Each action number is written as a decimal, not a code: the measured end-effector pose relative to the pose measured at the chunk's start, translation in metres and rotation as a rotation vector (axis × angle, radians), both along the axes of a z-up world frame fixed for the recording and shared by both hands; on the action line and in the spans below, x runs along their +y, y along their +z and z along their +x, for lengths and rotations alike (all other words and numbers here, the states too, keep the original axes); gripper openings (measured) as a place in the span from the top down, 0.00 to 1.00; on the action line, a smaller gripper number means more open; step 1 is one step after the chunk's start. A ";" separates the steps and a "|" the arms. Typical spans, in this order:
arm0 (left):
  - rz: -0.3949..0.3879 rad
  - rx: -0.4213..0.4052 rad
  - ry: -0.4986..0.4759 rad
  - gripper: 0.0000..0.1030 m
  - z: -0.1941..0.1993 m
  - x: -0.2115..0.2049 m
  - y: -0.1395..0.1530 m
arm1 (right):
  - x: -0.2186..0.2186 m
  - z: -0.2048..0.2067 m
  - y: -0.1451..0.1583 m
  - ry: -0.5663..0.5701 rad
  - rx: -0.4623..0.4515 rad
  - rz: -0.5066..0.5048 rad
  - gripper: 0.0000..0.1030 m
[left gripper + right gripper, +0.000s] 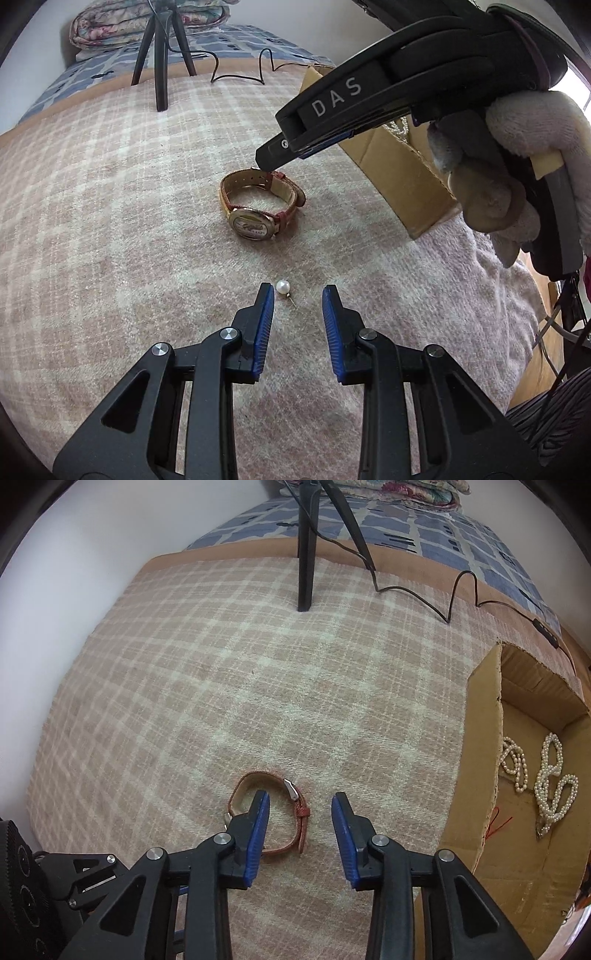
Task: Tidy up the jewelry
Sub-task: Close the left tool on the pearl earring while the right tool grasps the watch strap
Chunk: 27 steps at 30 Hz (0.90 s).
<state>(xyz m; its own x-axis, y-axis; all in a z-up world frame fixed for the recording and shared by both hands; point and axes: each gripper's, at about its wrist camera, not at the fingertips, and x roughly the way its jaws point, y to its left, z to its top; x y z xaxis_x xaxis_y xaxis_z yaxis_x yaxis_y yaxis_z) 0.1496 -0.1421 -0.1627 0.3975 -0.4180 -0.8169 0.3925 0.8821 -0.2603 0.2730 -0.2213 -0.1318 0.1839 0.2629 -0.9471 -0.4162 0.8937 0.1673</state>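
A wristwatch [255, 221] with a red strap and a round gold-rimmed face lies on the plaid blanket [110, 221]. A small pearl earring [283, 286] with a gold pin lies nearer, between the blue pads of my left gripper [298, 291], close to the left pad and untouched; the jaws are open. My right gripper [269, 158], held by a gloved hand [498, 177], points down at the far side of the watch. In the right wrist view the right gripper [301, 797] is open, straddling the buckled strap of the watch [301, 814], one finger inside the loop.
An open cardboard box [480, 720] stands at the right, with pearl necklaces [554, 775] inside. A black tripod [306, 554] and its cable [406, 587] stand at the far side of the blanket. A folded quilt [147, 22] lies beyond.
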 end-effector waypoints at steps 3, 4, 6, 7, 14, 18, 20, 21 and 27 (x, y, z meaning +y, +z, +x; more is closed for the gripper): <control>0.004 0.006 -0.006 0.80 0.005 -0.003 -0.003 | -0.001 0.002 -0.004 -0.007 0.013 0.014 0.68; 0.009 0.009 -0.008 0.80 0.007 -0.005 -0.006 | -0.001 0.003 -0.006 -0.009 0.018 0.017 0.68; 0.012 0.014 -0.006 0.81 0.007 -0.006 -0.009 | 0.000 0.005 -0.009 -0.011 0.026 0.021 0.69; 0.015 0.018 -0.007 0.81 0.007 -0.006 -0.011 | 0.000 0.005 -0.011 -0.010 0.029 0.022 0.69; 0.020 0.028 0.008 0.89 0.011 -0.002 -0.019 | 0.003 0.009 -0.024 -0.010 0.062 0.031 0.73; 0.029 0.016 0.006 0.93 0.012 -0.003 -0.022 | 0.003 0.009 -0.031 -0.009 0.073 0.032 0.76; 0.027 0.012 0.008 0.93 0.012 -0.003 -0.023 | 0.003 0.009 -0.032 -0.013 0.073 0.032 0.80; 0.028 0.010 0.009 0.93 0.012 -0.003 -0.023 | 0.003 0.010 -0.032 -0.016 0.073 0.033 0.82; 0.036 -0.008 0.010 0.94 0.010 -0.005 -0.021 | 0.003 0.009 -0.033 -0.023 0.069 0.037 0.89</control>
<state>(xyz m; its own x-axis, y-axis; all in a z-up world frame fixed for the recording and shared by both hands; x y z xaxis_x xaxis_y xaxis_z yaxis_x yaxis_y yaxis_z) 0.1600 -0.1473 -0.1839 0.4080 -0.3845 -0.8281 0.3855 0.8947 -0.2255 0.2822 -0.2186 -0.1644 0.1247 0.2949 -0.9474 -0.3823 0.8954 0.2284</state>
